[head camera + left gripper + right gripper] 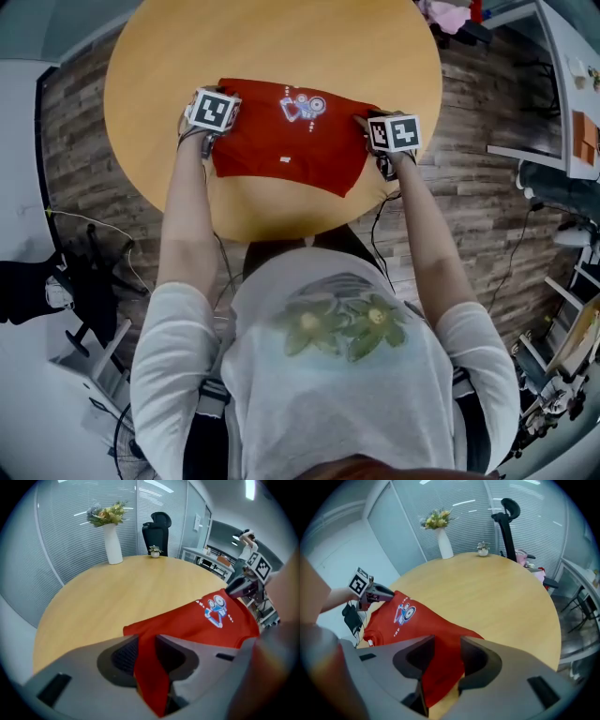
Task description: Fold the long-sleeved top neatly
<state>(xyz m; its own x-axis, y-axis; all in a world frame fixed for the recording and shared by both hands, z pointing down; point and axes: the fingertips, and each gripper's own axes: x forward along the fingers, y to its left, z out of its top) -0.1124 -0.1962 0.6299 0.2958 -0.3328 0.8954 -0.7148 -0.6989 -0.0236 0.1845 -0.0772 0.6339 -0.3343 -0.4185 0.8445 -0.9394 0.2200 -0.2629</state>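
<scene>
Head view: table (272,37) far rim cut off at the upper edge. Cubes (213,110) hide jaws of left gripper (208,141) and right gripper (384,161). Top (281,150) side edges pass under the cubes; its print (303,105) too small to make out. Gripper views: cloth's pinched end lost deep between jaws; a blurred forearm (281,620) fills one side of each.

White short-sleeve tee (328,403) w/ flower print (342,328); left gripper (147,660) & right gripper (443,660) grey plastic, b&w marker cubes (213,110), black cables (375,234).
</scene>
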